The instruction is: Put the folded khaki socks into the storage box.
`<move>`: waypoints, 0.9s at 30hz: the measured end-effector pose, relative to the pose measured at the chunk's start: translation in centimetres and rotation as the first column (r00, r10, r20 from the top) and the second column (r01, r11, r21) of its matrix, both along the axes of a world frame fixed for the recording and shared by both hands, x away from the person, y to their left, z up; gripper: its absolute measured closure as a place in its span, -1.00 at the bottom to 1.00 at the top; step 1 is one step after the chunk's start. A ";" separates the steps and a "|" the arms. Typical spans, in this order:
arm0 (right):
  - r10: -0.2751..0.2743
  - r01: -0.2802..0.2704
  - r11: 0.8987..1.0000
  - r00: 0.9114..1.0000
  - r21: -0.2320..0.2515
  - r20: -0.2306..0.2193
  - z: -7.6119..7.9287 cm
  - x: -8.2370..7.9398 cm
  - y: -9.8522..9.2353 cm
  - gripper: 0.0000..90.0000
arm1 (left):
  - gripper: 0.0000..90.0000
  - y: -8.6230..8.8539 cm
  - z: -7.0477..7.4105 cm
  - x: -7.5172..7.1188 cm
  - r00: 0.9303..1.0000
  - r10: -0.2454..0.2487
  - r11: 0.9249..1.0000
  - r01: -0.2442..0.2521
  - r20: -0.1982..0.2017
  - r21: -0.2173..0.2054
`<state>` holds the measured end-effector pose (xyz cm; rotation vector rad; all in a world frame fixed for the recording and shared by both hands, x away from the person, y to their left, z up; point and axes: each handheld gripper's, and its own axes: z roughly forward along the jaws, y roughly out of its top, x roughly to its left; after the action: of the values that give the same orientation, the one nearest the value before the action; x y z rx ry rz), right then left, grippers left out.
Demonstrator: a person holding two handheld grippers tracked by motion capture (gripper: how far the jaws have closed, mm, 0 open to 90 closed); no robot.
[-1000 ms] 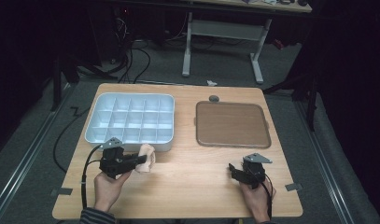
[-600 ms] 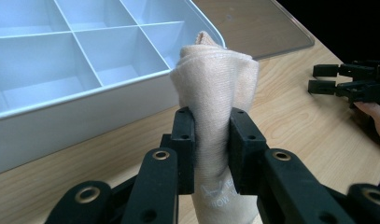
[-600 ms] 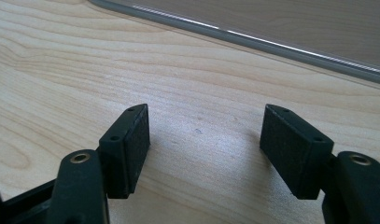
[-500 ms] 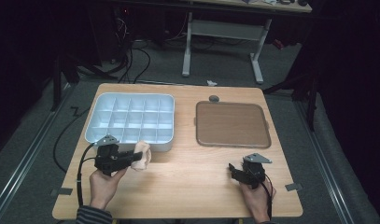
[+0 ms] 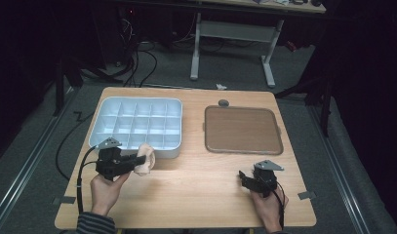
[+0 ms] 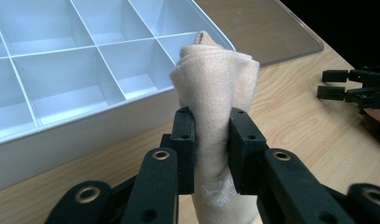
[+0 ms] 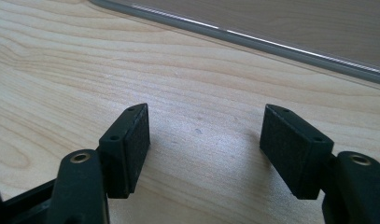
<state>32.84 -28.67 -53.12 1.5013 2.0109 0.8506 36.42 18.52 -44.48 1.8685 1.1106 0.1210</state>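
Beige sock [image 6: 214, 88] beside empty compartment tray [image 6: 61, 135]

Dark room, grey floor [image 5: 35, 161], white-legged desk [image 5: 235, 34]

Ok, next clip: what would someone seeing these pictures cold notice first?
Probably the beige rolled cloth, pinched upright in the left gripper just in front of the near right corner of the white compartment tray. All the tray cells in sight are bare. Next, the right gripper resting low over the wooden table with its jaws apart and nothing between them, in front of the brown lid-like tray.
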 end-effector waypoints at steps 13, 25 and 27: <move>-0.003 0.003 1.000 1.000 0.004 -0.001 0.0 0.0 0.0 -0.26 | 0.66 0.6 0.3 0.4 1.000 0.014 1.000 -0.014 -0.009 -0.017; -0.002 0.002 1.000 1.000 0.002 -0.001 0.0 0.0 0.0 -0.26 | 0.66 1.1 1.6 0.9 0.999 0.029 0.999 -0.029 0.015 -0.019; -0.001 0.001 1.000 1.000 0.000 0.000 0.0 0.0 0.0 -0.26 | 0.66 1.0 1.7 1.0 1.000 0.026 1.000 -0.026 0.016 -0.008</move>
<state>32.83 -28.66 -53.11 1.5024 2.0103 0.8494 37.47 19.54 -42.73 1.8436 1.1232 0.1464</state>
